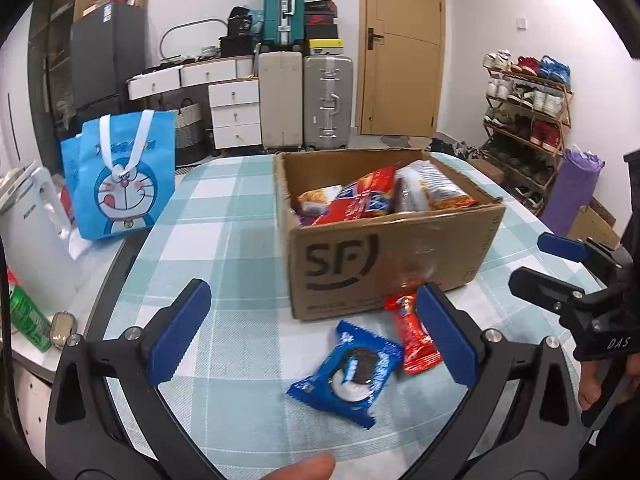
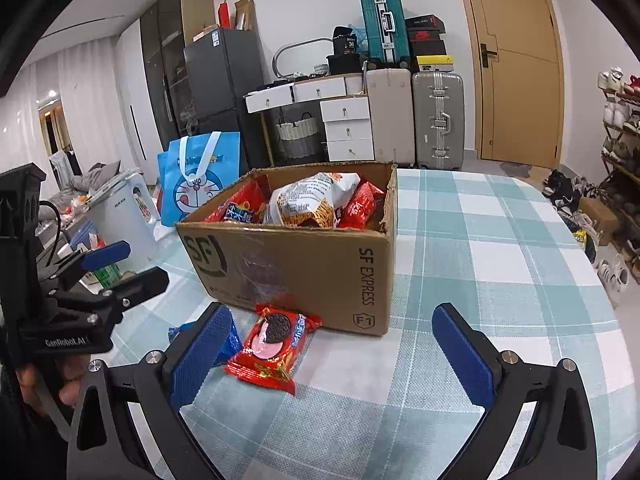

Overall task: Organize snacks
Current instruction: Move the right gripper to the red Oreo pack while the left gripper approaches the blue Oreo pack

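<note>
A cardboard SF box [image 1: 400, 256] [image 2: 304, 272] stands on the checked table, holding several snack bags [image 1: 360, 196] [image 2: 312, 200]. A blue Oreo packet [image 1: 348, 376] lies flat in front of it, between my left gripper's open blue pads; only its edge [image 2: 180, 330] shows in the right wrist view. A red Oreo packet [image 1: 412, 340] [image 2: 276, 346] lies beside it against the box. My left gripper [image 1: 316, 336] is open and empty just above the blue packet. My right gripper [image 2: 340, 356] is open and empty, right of the red packet.
A blue Doraemon bag [image 1: 120, 176] [image 2: 200, 176] stands at the table's left edge by a white appliance [image 1: 28, 240]. A green can [image 1: 24, 312] is at the far left. Suitcases, drawers, a door and a shoe rack [image 1: 528, 120] are beyond.
</note>
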### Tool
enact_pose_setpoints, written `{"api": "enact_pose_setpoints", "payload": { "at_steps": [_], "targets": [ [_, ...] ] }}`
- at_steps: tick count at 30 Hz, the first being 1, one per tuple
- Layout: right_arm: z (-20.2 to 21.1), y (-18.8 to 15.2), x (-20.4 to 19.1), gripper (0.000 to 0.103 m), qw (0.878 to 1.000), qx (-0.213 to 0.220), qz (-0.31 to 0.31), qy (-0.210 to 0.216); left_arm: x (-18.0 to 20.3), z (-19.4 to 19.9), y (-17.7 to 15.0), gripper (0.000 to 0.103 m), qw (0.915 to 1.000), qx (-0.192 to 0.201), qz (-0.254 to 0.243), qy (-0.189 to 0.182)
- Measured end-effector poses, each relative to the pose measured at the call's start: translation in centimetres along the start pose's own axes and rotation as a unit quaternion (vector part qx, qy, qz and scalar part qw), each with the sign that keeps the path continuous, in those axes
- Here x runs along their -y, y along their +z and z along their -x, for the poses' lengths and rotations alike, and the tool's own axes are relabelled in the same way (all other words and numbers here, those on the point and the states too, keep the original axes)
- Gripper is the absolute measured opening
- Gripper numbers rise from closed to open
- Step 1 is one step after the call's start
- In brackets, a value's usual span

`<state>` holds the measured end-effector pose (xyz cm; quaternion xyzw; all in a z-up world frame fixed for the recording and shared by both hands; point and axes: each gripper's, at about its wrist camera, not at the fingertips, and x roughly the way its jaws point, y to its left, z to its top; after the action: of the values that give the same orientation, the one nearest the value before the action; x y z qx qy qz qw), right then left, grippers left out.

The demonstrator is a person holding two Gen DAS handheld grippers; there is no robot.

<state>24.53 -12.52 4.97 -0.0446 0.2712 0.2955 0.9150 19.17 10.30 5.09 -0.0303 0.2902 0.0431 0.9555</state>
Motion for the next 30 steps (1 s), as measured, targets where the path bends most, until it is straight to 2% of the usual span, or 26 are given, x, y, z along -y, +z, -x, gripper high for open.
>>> {"api": "enact_pose_setpoints", "payload": {
  "at_steps": [6, 11, 15, 24, 30],
  "targets": [
    [-0.4, -0.8, -0.2, 0.102, 1.0, -0.003, -0.009, 0.005, -1.4, -0.1, -1.7, 0.102, 0.9999, -0.002, 0.006, 0.011],
    [-0.8, -1.3, -1.1, 0.102, 1.0, -0.013, 0.009, 0.016, -2.1, -0.5, -2.6, 0.102, 0.9997, -0.009, 0.019, 0.01],
    [-1.6, -1.8, -1.9, 0.103, 0.999, -0.028, 0.024, 0.019, -1.9, -1.1, -3.2, 0.102, 0.9996, -0.018, 0.021, 0.003],
    [-3.1, -2.7, -2.6, 0.103, 0.998, -0.057, 0.032, 0.016, -0.3, -1.8, -3.9, 0.102, 0.9996, -0.028, -0.007, 0.003],
    [-4.3, -2.9, -3.1, 0.103, 0.996, -0.08, 0.035, 0.017, -0.5, -2.4, -3.9, 0.102, 0.999, -0.044, -0.001, 0.005]
  ]
}}
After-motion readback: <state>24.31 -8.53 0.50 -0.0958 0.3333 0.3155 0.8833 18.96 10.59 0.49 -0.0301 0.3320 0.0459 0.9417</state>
